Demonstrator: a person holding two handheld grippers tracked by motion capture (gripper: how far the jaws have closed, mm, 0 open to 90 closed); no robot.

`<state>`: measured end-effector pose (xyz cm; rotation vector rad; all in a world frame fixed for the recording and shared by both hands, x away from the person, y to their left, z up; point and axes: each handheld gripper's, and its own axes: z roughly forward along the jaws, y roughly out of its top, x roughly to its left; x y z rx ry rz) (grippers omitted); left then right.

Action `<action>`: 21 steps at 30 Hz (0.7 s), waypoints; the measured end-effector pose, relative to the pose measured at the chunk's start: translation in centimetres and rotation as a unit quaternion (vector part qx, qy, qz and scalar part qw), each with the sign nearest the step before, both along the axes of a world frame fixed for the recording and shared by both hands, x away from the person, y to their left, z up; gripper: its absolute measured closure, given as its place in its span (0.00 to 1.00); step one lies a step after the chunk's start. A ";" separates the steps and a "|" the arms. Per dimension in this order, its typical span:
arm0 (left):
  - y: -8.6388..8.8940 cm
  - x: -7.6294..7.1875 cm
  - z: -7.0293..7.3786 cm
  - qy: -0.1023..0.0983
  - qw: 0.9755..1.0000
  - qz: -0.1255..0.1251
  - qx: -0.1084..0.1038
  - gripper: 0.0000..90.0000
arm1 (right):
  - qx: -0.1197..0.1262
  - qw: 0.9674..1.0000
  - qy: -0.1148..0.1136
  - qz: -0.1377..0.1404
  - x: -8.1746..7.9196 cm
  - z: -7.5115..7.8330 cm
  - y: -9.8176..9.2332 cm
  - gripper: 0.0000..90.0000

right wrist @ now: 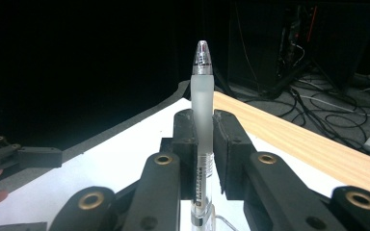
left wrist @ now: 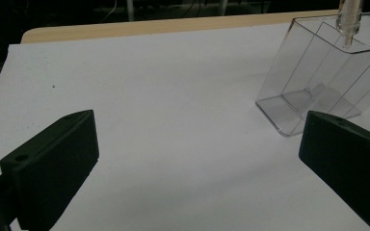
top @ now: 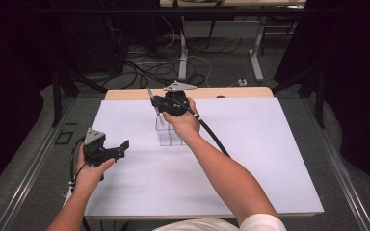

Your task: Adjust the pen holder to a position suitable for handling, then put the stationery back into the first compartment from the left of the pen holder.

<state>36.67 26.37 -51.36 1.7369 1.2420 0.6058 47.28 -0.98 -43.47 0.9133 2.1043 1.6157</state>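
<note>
pen [right wrist: 203, 125] pinched upright between right gripper [right wrist: 204, 144] jaws, directly above clear plastic holder [top: 169, 132], lower tip inside its top. left gripper [top: 107, 151] spread, nothing between jaws, well apart from holder over white sheet [top: 250, 163].

A wooden table [top: 125, 94] — white sheet [top: 250, 163] on top — bears a clear organiser [top: 166, 134].

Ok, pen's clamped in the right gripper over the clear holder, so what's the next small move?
Probably ease the right gripper straight down: the pen is clamped between its jaws and its lower end already sits inside the clear holder, but seemingly short of the floor. The left gripper is open and apart.
</note>
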 end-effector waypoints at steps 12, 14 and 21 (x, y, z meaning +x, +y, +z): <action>0.0 -0.1 0.0 -0.001 1.000 0.001 0.001 0.00 | -0.013 1.000 0.001 -0.008 0.2 -1.1 0.1 0.89; -0.1 -0.1 0.0 -0.001 1.000 0.001 0.000 0.00 | -0.015 1.000 0.004 -0.008 0.2 -1.4 0.1 0.89; 0.0 -0.1 0.0 -0.001 1.000 0.001 0.001 0.00 | -0.023 1.000 0.016 -0.006 0.1 -2.0 0.0 0.89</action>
